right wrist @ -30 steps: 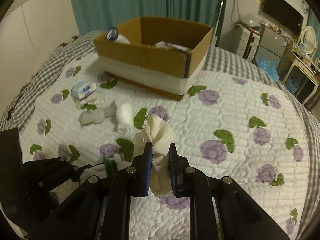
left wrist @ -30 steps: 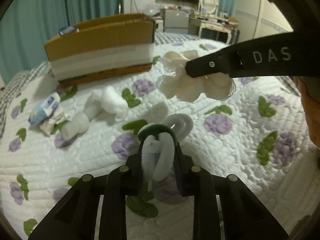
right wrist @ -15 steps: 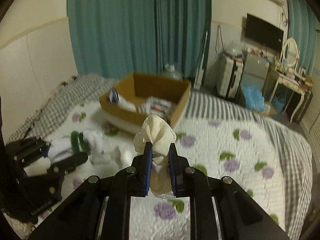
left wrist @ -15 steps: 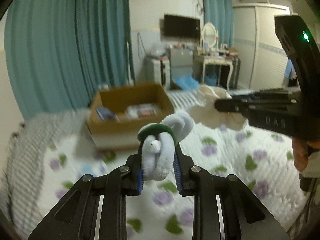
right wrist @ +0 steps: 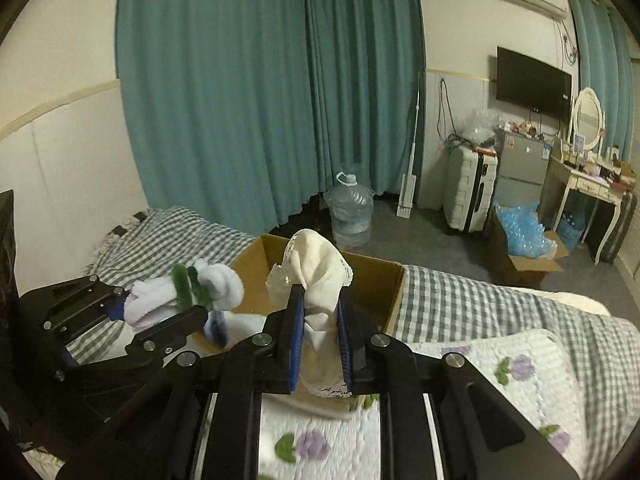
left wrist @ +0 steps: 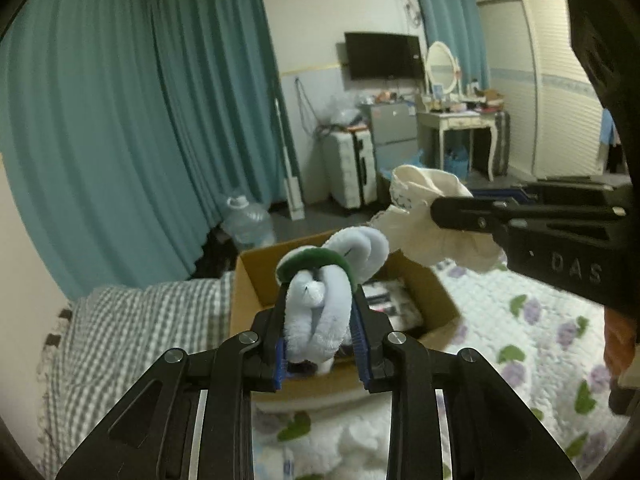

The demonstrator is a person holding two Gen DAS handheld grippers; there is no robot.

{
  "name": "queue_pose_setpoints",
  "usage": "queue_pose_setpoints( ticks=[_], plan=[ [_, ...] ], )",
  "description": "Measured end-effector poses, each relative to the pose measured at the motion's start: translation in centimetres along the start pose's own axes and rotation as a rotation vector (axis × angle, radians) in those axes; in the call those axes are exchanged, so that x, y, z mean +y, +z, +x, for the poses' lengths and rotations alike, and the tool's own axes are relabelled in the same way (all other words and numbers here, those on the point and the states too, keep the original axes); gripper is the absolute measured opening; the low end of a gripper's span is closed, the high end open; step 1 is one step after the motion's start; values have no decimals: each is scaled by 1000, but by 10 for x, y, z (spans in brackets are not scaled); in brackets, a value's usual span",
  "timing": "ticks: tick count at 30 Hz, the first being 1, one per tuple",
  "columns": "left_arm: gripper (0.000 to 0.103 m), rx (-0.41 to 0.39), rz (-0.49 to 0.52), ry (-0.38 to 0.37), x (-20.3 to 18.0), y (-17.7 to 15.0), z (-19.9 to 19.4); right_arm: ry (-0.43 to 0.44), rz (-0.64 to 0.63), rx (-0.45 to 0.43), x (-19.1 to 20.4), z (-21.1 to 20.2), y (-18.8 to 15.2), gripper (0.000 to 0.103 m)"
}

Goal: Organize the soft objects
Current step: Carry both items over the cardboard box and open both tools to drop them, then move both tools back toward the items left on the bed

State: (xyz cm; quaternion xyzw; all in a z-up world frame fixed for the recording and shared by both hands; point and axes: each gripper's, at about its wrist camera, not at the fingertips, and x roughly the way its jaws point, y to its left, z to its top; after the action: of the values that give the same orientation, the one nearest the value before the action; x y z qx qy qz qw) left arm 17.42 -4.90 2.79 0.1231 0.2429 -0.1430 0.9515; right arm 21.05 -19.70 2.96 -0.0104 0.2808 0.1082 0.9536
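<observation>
My left gripper (left wrist: 319, 312) is shut on a white rolled sock with a green band (left wrist: 318, 304) and holds it in the air over the near side of an open cardboard box (left wrist: 256, 276). My right gripper (right wrist: 318, 312) is shut on a cream lace-edged cloth (right wrist: 316, 276) and holds it above the same box (right wrist: 384, 284). In the right wrist view the left gripper (right wrist: 188, 304) and its sock (right wrist: 204, 284) show at left. In the left wrist view the right gripper (left wrist: 444, 210) and cloth (left wrist: 424, 200) show at right. The box holds some packets (left wrist: 392, 300).
The box stands on a bed with a flower-patterned quilt (left wrist: 540, 320) and a checked blanket (left wrist: 132, 328). Beyond the bed are teal curtains (right wrist: 260, 80), a water jug (right wrist: 352, 208), a suitcase (right wrist: 470, 188), a dressing table (right wrist: 588, 176) and a wall TV (right wrist: 532, 84).
Both grippers have risen from low over the quilt and moved forward to the box, each still holding its item. The box is now close below them.
</observation>
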Motion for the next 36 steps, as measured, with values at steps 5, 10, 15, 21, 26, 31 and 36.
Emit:
queue_pose_setpoints(
  ticks=[5,10,15,21,26,31,36],
  plan=[
    [74,57,-27,31,8,0,59,7,16,37,-14,48,-7,15],
    [74,67,-48,99,20,-6,96,-9,28,66,-30,78,-17,64],
    [74,101,-52,130,30,-9,109,-33,74,44,-43,75,-17,80],
    [74,44,-66,148,44,-3,58,-67,91,-58,-37,14,7,85],
    [86,-77,-73,155,62,14,-26,-93,56,-152,-3,-66,24,95],
    [87,-198,-104,144,81,24,-108,-88,6,-216,40,-132,20,101],
    [87,-231,-107,145,93,20,-163,-95,-57,-230,78,-165,-16,101]
  ],
)
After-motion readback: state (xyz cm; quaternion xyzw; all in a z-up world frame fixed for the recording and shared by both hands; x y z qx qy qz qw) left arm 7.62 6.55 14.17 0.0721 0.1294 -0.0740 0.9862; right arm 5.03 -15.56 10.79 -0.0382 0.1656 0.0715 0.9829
